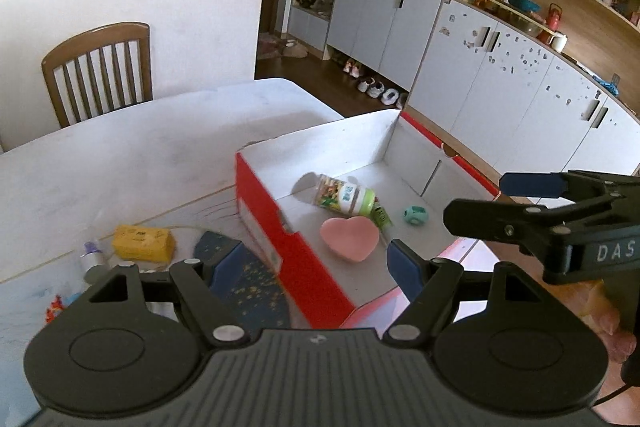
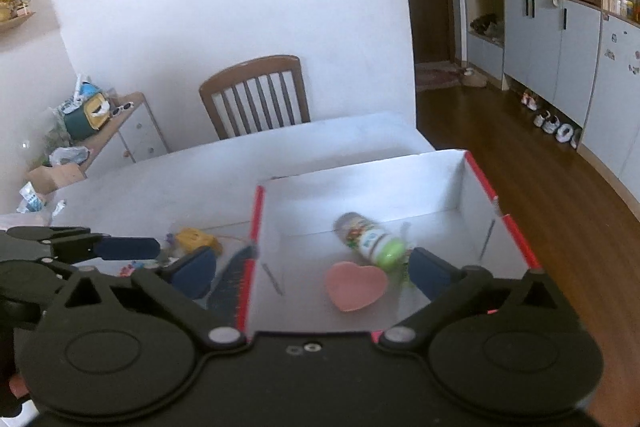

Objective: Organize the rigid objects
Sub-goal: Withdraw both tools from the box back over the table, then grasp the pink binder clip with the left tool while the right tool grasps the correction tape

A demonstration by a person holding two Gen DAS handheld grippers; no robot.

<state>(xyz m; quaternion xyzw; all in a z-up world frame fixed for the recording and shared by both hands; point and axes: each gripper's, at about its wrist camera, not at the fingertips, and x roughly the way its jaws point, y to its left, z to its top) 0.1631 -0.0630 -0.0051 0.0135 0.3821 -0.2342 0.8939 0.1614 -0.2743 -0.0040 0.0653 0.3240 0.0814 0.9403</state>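
White tabletop; red shoebox (image 1: 304, 267) already holds three items. Yellow block (image 1: 143, 242) lies left of box, nearest left gripper (image 1: 316, 263). Both it and right gripper (image 2: 312, 273) spread, empty.

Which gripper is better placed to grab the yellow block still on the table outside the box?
Left. The left gripper is open and sits nearer the yellow block, beside the box. The right gripper, also open, hangs over the box interior.
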